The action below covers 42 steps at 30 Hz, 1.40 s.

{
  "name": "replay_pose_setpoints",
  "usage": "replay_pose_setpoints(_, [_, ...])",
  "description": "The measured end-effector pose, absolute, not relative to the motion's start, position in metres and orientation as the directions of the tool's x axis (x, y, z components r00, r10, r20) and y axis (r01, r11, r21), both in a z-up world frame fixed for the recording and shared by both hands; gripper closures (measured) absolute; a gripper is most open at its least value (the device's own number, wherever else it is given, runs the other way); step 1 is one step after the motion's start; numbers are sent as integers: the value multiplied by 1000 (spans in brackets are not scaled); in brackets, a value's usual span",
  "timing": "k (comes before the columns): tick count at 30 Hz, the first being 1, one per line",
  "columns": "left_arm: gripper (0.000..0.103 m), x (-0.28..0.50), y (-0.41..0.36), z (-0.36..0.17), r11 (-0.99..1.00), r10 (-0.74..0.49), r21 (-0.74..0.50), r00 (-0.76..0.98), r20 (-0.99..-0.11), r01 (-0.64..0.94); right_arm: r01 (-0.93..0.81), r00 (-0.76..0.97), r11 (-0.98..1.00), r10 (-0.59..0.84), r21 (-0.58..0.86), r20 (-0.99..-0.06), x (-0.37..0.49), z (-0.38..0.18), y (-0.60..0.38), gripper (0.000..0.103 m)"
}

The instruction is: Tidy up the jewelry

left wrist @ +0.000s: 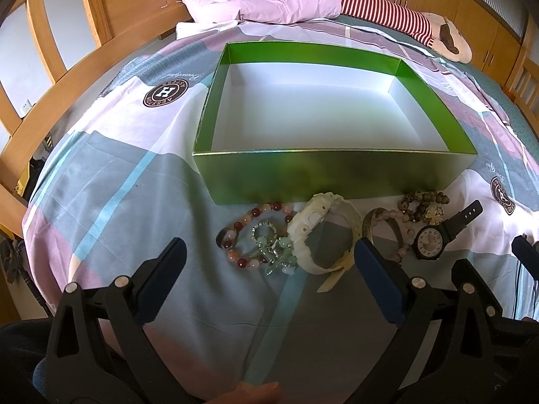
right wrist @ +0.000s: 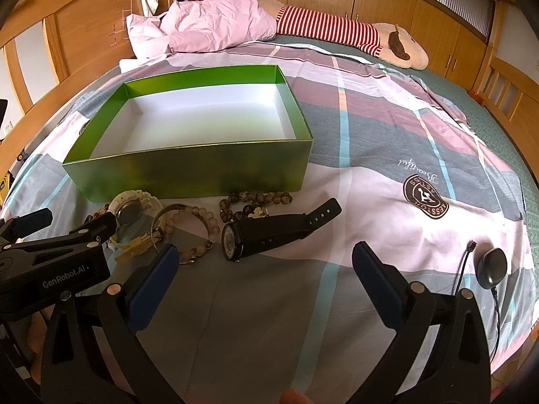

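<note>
1. Both my grippers, left (left wrist: 269, 262) and right (right wrist: 264, 266), gape wide, empty.
2. Jewelry lies before the empty green box (left wrist: 337, 171).
3. Straddle black watch (right wrist: 266, 235) squarely, pinch its strap.

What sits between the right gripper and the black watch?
Nothing visible. The right gripper is open, and only bare bedsheet lies between it and the black watch. The pink bead bracelet sits to the watch's left.
</note>
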<state>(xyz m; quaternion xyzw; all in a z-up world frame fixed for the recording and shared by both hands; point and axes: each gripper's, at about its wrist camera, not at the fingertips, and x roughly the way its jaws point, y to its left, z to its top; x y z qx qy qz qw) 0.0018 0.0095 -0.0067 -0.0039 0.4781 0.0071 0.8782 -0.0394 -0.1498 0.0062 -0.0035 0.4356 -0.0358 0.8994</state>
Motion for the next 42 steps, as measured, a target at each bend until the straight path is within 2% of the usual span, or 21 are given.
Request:
replay_pose_setpoints(23, [4, 0, 8, -6, 1000, 2, 2, 548, -836, 0, 76, 621, 996, -85, -49, -779, -37, 7, -154, 2])
replay_pose_setpoints(29, [7, -4, 10, 5, 997, 75, 71, 604, -793, -31, 127, 616, 986, -162, -106, -771, -34, 8, -179, 3])
replay_pose_setpoints(30, [17, -4, 13, 5, 997, 82, 71, 604, -793, -42, 122, 607, 989, -139, -82, -783, -34, 5, -186, 5])
replay_pose_setpoints(31, [34, -4, 17, 4, 997, 74, 54, 596, -800, -51, 118, 601, 991, -121, -62, -790, -33, 4, -190, 13])
replay_pose_setpoints(32, [40, -3, 19, 2, 998, 66, 41, 587, -807, -56, 114, 594, 993, -91, -29, -800, -33, 1, -194, 24])
replay_pose_setpoints(34, [54, 0, 24, -6, 997, 52, 16, 545, -837, -70, 106, 589, 994, -52, 13, -807, -30, -3, -197, 37])
replay_pose_setpoints(35, [55, 1, 25, -9, 997, 38, 0, 526, -850, -72, 102, 587, 994, -36, 30, -809, -29, -4, -197, 41])
replay_pose_setpoints(38, [55, 4, 33, -13, 994, 9, -48, 500, -866, -100, 98, 593, 990, 21, 98, -805, -18, -7, -197, 41])
replay_pose_setpoints(39, [53, 5, 37, -13, 991, 14, -55, 500, -866, -122, 91, 594, 991, 27, 100, -804, -13, -8, -194, 41])
replay_pose_setpoints(40, [45, 5, 41, -13, 988, 16, -62, 500, -866, -138, 82, 593, 992, 29, 95, -805, -8, -9, -190, 41])
replay_pose_setpoints(42, [40, 7, 51, -13, 979, 12, -92, 499, -866, -184, 52, 581, 996, 30, 74, -813, 1, -16, -181, 41])
